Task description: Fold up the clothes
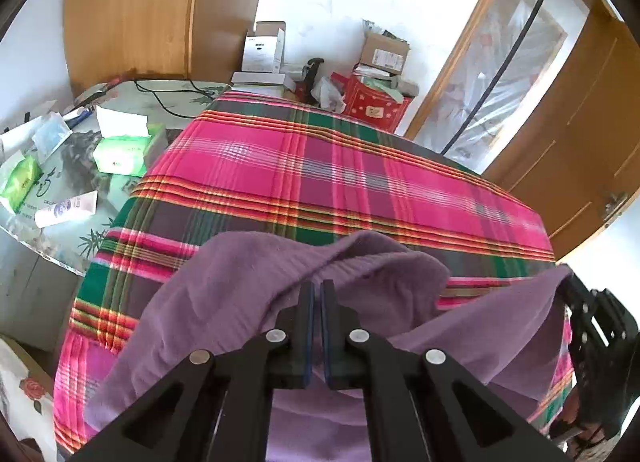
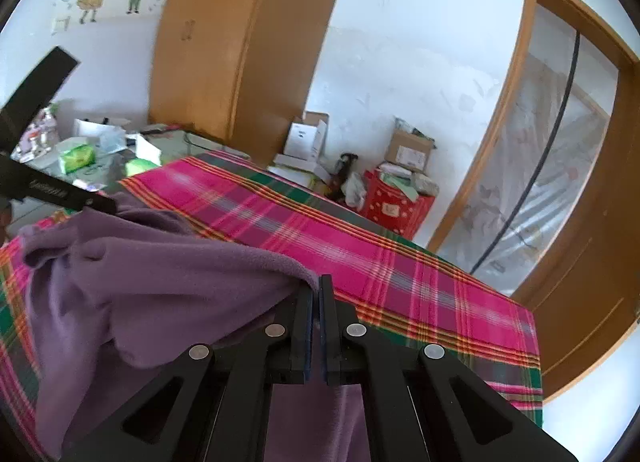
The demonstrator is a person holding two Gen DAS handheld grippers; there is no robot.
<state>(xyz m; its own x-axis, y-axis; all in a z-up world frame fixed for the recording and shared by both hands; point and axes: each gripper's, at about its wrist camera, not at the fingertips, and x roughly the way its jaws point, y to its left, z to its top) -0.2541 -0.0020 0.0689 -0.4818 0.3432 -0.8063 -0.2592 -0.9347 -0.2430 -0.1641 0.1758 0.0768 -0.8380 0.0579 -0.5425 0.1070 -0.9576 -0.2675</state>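
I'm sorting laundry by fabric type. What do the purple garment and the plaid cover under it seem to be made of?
The purple garment looks like fleece or brushed knit: matte, fuzzy nap, soft rounded folds. The plaid cover looks like woven cotton or similar: flat, crisp stripes, fine ribbed weave lines, no pile. Neither fibre can be confirmed by look alone.

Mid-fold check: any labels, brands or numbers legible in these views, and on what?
None can be read.
White box: dark mark, blurred.
Cardboard box: shipping label, too small.
Green tissue pack: print blurred.
White tube: print blurred.
Red box: pale emblem, illegible.
Left gripper's black bar: embossed lettering, unreadable.
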